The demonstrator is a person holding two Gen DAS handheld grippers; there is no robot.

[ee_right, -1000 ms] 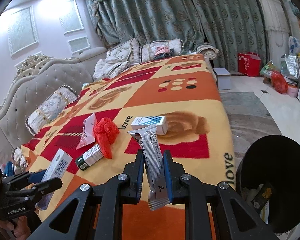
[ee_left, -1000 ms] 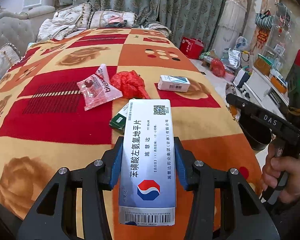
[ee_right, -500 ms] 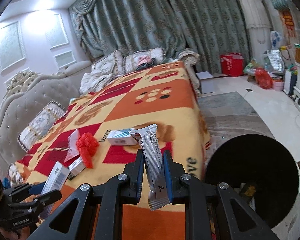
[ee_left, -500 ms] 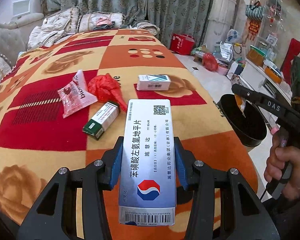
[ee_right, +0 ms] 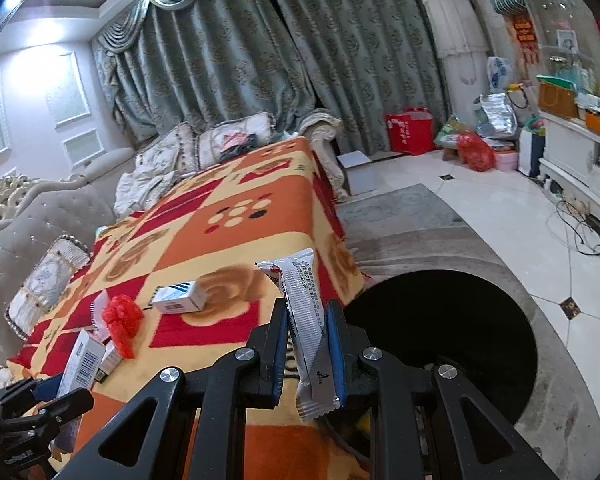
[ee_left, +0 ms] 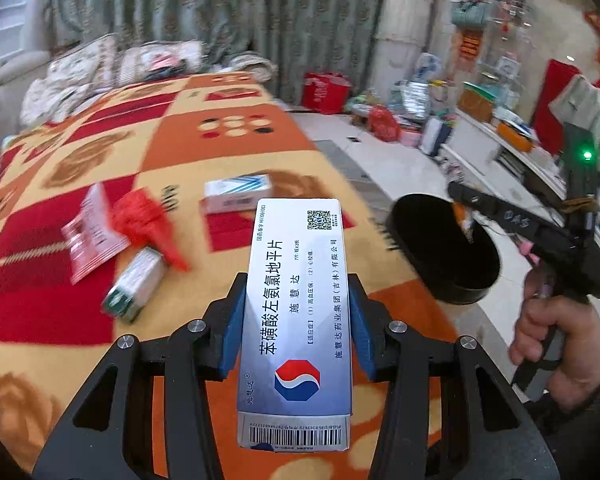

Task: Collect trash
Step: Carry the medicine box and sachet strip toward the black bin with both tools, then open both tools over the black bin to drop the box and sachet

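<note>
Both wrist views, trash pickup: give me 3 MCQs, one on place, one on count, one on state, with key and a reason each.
1. Where is the black bin?
A. on the blanket
B. on the floor beside the bed
C. on the white cabinet

2. How many loose items lie on the blanket?
A. two
B. four
C. seven

3. What is the left gripper doing?
A. open, empty
B. shut on a silver wrapper
C. shut on the white medicine box

Key:
1 B: it stands on the rug by the bed edge.
2 B: two small boxes, a pink packet, a red bag.
3 C: its fingers clamp the box sides.
</note>
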